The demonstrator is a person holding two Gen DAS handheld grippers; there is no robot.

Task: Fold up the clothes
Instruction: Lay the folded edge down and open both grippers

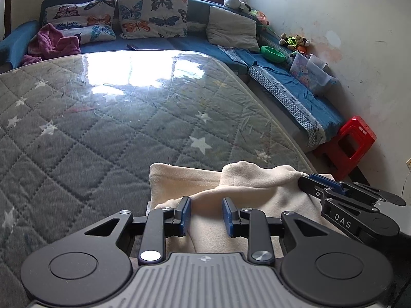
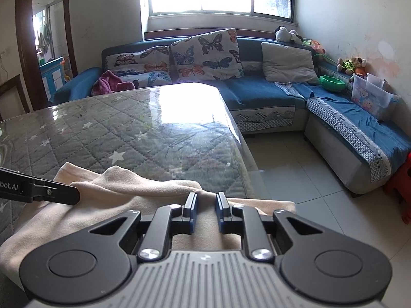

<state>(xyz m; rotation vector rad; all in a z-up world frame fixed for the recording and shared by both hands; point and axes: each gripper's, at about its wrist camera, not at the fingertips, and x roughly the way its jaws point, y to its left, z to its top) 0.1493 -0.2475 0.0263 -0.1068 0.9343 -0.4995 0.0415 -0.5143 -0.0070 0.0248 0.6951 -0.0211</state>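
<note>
left fingers: left gripper (image 1: 206, 214), blue pads (image 1: 185, 213) part-spread with a ridge of the cream garment (image 1: 257, 190) between them; pads look close against the fabric but whether they press it, cannot tell.
right fingers: right gripper (image 2: 206, 209), gap narrower, fabric (image 2: 115, 205) runs up between and under the pads (image 2: 193, 211); a real pinch, cannot tell either.
garment place: bunched at the near edge of the bench (image 1: 102, 118), which has a quilted star cover under a glossy sheet; far part lies flat, near part humped and draped toward the camera.
key relation: cloth lies directly at and ahead of both sets of fingers; its long axis runs side to side across the near edge, one gripper toward each end. Neither hand is clearly nearer, both sit on the near hem.
next move, judged: carry the near edge forward over the flat part, both hands together, or the fold skews.
left view only: right gripper seen from the side at the cloth's right end; red stool (image 1: 354, 143) by the wall.
right view only: bench corner and floor tiles (image 2: 295, 169) just right of the cloth, so the right end sits close to the drop-off; left gripper's arm enters from the left edge.
background: blue sofa (image 2: 257, 89) with butterfly cushions (image 2: 205, 54), well apart.
</note>
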